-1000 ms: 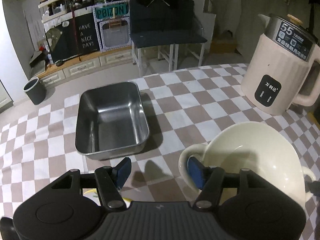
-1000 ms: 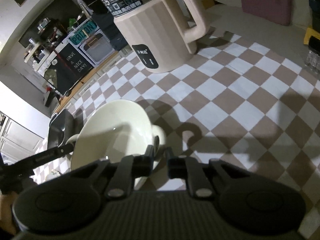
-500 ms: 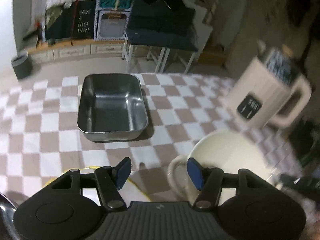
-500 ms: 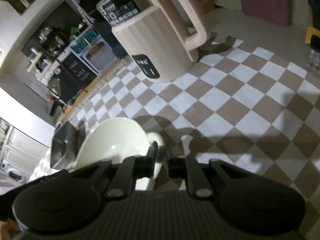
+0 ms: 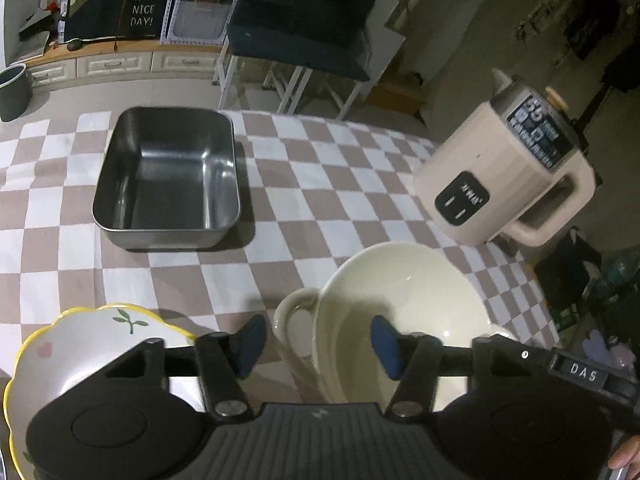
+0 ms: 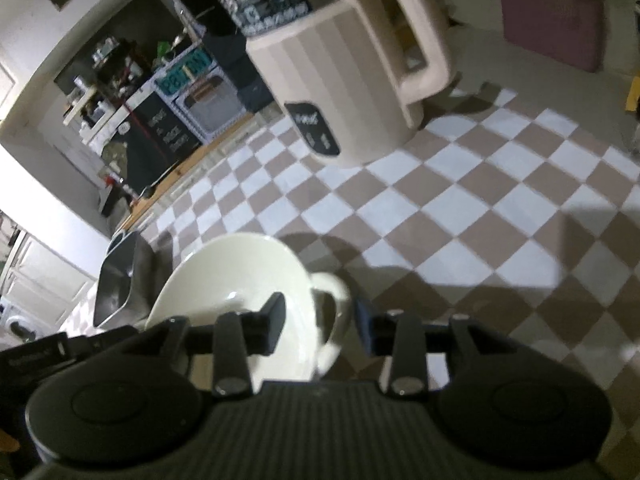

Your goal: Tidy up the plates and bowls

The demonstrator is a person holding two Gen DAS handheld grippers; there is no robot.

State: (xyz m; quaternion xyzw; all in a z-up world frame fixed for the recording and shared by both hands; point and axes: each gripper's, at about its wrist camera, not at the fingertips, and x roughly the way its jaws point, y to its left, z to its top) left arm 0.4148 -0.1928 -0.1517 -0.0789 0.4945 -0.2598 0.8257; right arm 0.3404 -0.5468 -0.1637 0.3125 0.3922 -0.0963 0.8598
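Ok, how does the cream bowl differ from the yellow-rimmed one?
The cream bowl is plain, with a smooth rim and loop handles; the yellow-rimmed bowl is white with a scalloped yellow edge, a leaf sprig and no visible handle. The cream one sits between both grippers; the other lies left, untouched. Both are glazed, upright and empty.

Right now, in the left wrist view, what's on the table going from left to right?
Flower plate → steel tray → cream bowl → kettle.
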